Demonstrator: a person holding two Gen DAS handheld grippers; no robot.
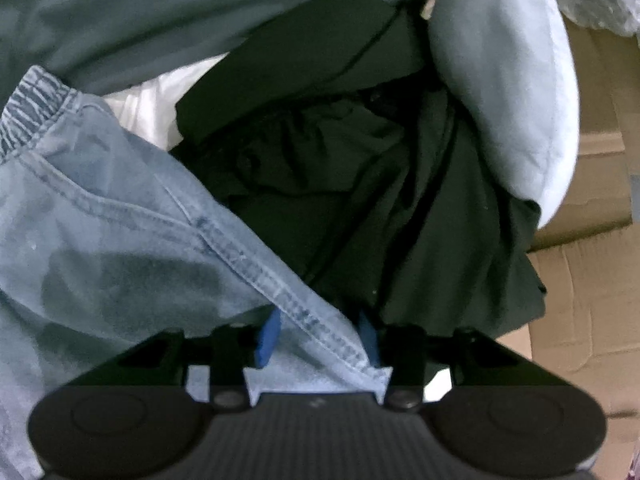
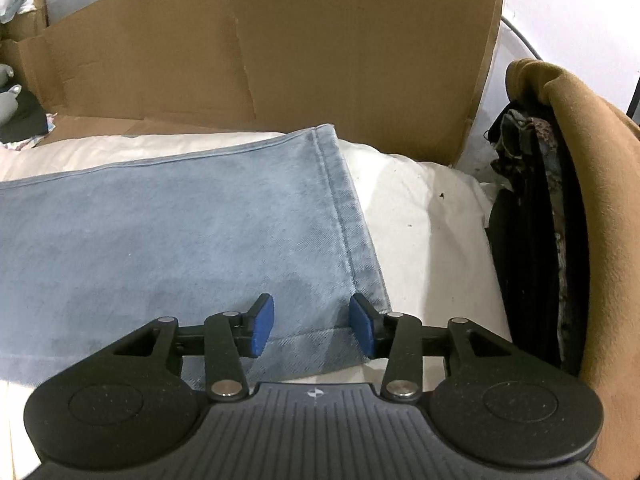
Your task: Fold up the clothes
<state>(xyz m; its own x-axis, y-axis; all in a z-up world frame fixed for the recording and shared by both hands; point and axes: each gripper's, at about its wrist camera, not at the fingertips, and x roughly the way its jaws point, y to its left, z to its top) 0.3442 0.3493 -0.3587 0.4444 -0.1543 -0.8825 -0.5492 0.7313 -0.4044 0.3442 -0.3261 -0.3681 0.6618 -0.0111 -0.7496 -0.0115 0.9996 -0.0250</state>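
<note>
Left gripper (image 1: 320, 334) jaws part-open, jeans (image 1: 120, 220) seam between them — right gripper (image 2: 312, 328) jaws part-open over the hem

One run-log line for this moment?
step: folding jeans | left gripper: open, jeans seam between fingers | right gripper: open over hem corner | surface: white sheet

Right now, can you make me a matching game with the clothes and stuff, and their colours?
Things:
1. jeans
2. cardboard box
3. crumpled garment
4. tool pads

Colours:
A. brown
B. bright blue
C. very dark, nearly black
D. pale, faded blue

Pairs: 1-D, 2-A, 3-C, 4-B
</note>
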